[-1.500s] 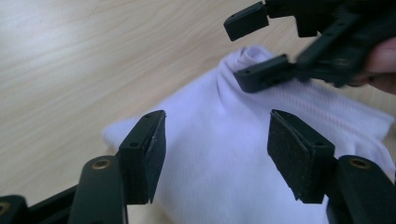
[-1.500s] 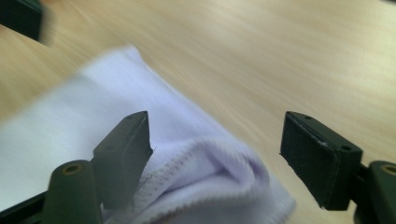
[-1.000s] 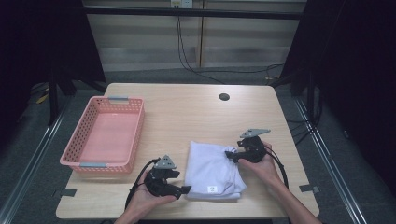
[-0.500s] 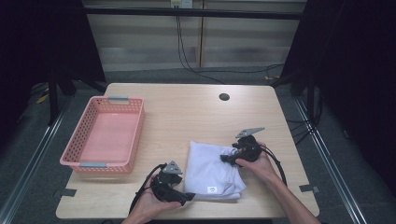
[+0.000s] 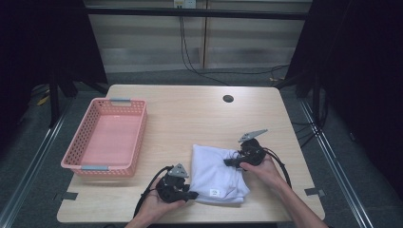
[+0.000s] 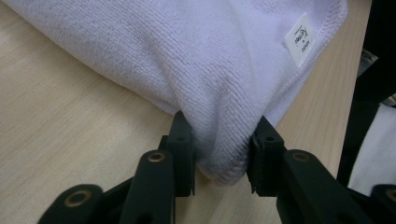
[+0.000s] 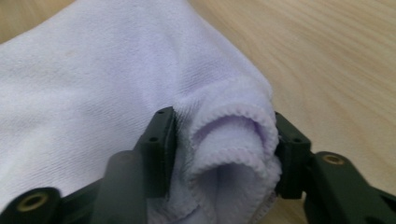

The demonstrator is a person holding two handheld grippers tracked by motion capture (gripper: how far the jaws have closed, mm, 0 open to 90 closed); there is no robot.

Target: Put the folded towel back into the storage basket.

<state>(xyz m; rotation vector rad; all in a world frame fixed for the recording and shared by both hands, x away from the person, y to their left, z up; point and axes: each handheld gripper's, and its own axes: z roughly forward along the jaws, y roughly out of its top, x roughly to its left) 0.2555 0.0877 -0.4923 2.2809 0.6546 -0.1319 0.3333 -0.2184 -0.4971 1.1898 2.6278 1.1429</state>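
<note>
A folded white towel lies on the wooden table near its front edge, with a small label at one corner. My left gripper is at the towel's near left corner. Its jaws have just been closing, and the pads now pinch a bunched fold of the towel in the left gripper. My right gripper is at the towel's right side. Its jaws have also just been closing, and the right gripper squeezes a rolled hem of the towel.
A pink plastic basket stands empty at the table's left. A round cable hole sits at the back of the table. Bare wood lies between the basket and the towel and behind the towel.
Both grippers' jaws have closed in onto the towel's edges, bunching the cloth. The hands have hardly shifted.
</note>
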